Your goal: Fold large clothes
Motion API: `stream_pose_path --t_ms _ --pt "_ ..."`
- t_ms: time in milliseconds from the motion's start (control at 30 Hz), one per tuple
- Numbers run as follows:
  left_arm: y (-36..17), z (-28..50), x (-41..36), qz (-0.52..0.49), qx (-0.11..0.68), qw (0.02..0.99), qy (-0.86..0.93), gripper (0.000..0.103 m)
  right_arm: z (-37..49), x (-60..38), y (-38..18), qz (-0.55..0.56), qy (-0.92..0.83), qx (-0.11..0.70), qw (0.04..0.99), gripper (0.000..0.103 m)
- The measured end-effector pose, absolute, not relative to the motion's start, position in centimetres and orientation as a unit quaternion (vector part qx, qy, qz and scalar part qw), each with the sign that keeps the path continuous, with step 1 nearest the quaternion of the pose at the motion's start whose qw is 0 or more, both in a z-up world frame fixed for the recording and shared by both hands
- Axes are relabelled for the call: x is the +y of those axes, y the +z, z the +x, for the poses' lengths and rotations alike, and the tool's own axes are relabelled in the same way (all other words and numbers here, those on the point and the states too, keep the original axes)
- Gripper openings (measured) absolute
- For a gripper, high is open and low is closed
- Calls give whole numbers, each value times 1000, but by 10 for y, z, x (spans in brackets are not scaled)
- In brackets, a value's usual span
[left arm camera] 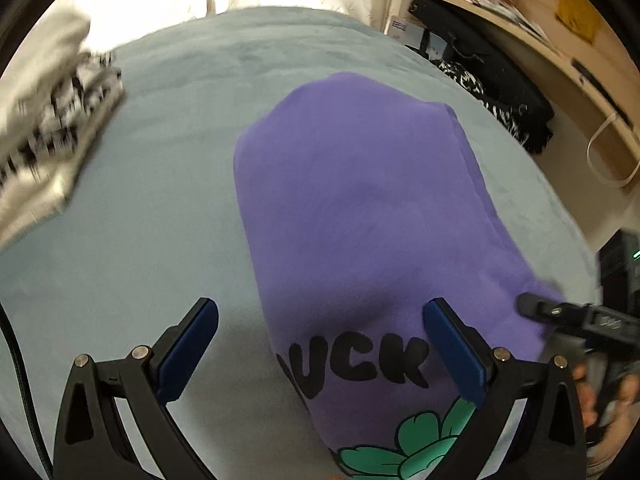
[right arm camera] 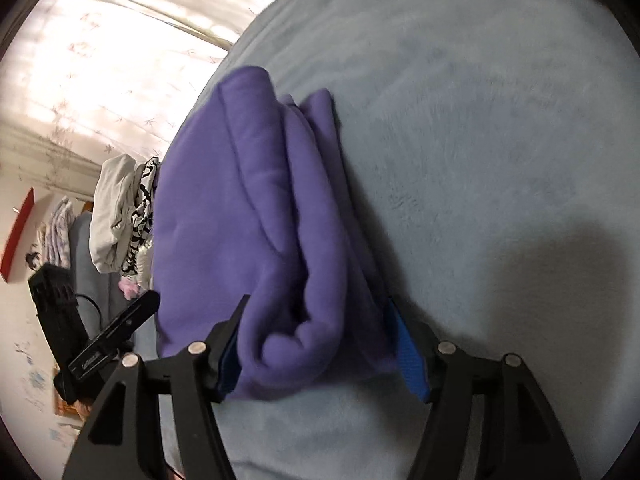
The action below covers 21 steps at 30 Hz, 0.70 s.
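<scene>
Purple garment (right arm camera: 260, 216) — folded, between right gripper (right arm camera: 320, 344) fingers

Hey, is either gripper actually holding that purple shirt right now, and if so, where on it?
Neither holds it. The left gripper stands wide open over the purple shirt; the right gripper is open, straddling the folded edge without pinching it.
</scene>
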<state>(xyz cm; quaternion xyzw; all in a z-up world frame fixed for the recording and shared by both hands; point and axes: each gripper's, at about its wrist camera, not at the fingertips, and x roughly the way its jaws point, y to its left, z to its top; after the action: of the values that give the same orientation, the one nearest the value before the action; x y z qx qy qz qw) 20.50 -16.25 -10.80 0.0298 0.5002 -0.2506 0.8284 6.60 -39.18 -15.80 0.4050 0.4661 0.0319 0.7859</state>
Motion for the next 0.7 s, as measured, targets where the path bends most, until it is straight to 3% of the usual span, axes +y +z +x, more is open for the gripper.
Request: stream_pose_path --t_ms 267,700 --pt "-142 228 -139 -96 555 770 -300 102 92 -397 -166 414 80 478 770 77" --pt "-177 240 -131 -186 571 718 -351 102 128 -413 -146 361 151 494 776 77"
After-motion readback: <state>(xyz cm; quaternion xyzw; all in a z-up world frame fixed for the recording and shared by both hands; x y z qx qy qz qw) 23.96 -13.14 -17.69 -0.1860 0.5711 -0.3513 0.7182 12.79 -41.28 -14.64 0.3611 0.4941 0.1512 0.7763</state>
